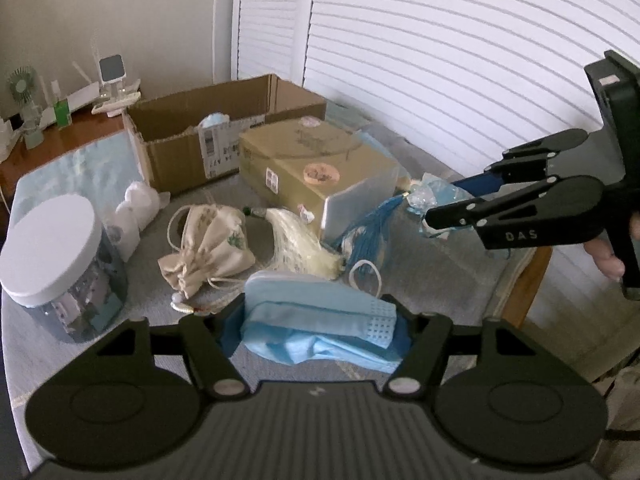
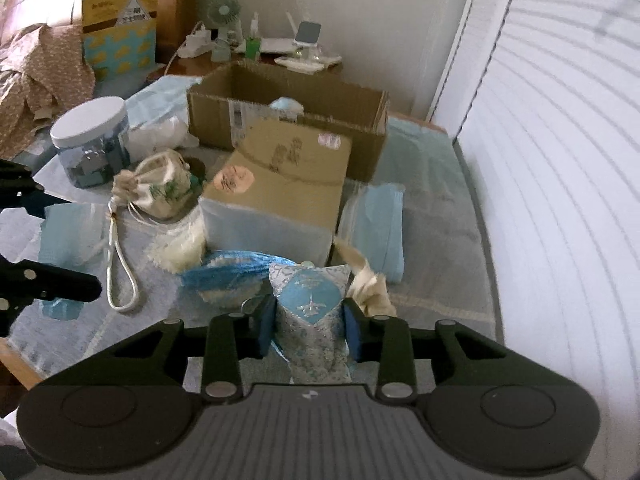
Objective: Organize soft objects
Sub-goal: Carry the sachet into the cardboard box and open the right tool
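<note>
Blue face masks [image 1: 320,320] sit pinched in the left gripper [image 1: 316,330] — while the right gripper [image 2: 308,330] clamps an embroidered sachet [image 2: 310,312].

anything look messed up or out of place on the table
The soft things lie jumbled, not sorted: a cream drawstring pouch slumped on its side, tassels tangled against the gold box. The open cardboard box has a ragged torn front corner. Nothing looks spilled.
</note>
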The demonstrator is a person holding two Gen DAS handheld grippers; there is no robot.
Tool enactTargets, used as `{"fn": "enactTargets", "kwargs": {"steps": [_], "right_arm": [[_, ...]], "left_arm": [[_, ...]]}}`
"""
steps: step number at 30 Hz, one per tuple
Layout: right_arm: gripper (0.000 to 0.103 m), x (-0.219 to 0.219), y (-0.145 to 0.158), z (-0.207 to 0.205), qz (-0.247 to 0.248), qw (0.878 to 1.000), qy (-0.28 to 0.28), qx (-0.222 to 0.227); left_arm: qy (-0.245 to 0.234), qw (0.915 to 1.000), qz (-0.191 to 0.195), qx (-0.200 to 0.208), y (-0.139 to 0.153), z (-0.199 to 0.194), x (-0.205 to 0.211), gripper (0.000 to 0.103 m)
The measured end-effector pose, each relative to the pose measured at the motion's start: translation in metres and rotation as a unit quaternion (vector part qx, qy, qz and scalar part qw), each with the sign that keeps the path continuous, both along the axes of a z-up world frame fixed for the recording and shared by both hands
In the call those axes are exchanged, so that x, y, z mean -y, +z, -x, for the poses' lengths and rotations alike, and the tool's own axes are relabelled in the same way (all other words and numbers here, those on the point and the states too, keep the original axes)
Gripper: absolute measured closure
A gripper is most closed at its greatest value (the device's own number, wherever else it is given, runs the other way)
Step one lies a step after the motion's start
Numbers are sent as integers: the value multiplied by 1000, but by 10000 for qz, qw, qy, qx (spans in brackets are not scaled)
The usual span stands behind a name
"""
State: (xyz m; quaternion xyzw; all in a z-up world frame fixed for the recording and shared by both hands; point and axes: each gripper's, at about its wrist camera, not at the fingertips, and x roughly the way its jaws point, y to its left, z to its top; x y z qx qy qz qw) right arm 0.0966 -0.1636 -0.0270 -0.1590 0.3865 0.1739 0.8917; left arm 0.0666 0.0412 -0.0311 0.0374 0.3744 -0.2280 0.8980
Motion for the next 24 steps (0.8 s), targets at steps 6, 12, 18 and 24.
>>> {"fn": "enactTargets", "kwargs": {"steps": [6,12,18,24], "right_arm": [[63,-6,21,4,-3,9997,134,223],[63,-11,37,-2,-88,9992,217,324],[63,-20,48,-14,-149,9984,331,426],[63,-31,58,-37,-157,9972,475,549]], "left_arm": [[-11,9999,68,146,10,1,-1,35],[38,9997,108,231,15,2,-5,35],[129,9994,151,287,19,-1,-12,35],[252,9989,187,345,23,-8,-20,35]]}}
